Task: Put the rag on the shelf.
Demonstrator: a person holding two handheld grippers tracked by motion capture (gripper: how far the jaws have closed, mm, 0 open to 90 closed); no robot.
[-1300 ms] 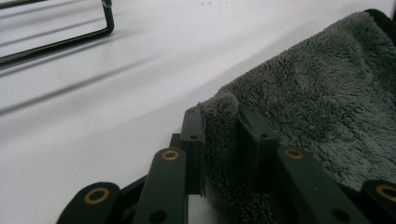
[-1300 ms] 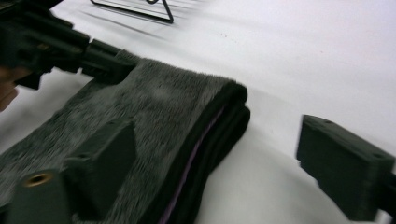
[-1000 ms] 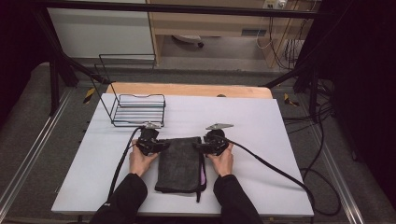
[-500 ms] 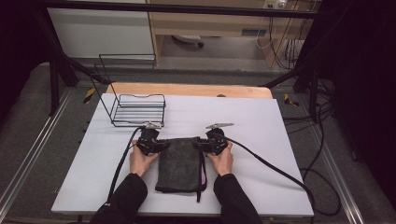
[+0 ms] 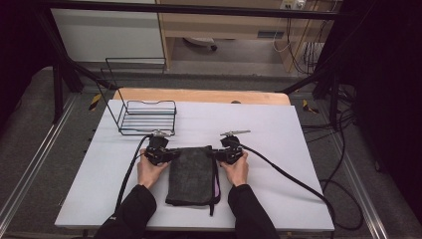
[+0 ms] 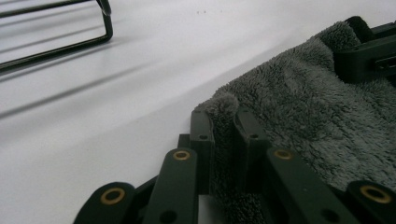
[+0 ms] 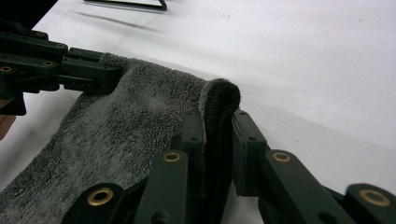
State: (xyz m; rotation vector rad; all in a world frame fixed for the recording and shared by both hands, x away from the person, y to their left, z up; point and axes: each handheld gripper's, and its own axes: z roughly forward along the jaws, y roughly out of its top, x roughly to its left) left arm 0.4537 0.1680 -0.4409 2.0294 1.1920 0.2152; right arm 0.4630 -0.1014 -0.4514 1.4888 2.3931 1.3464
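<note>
Nearby, at the table's (image 5: 298,164) far left, the black wire basket (image 5: 148,118) stands with bare bars, and no readable writing shows on it or on the dark grey towel (image 5: 191,174) lying folded between the person's hands. Both grippers have just been closing: the left gripper (image 6: 223,128) pinches the towel's far left corner, and the right gripper (image 7: 218,122) clamps its far right corner.

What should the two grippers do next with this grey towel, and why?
Probably lift both far corners together. The left gripper and right gripper, whose jaws have just been closing, each pinch a corner of the grey towel, which lies flat on the table.
</note>
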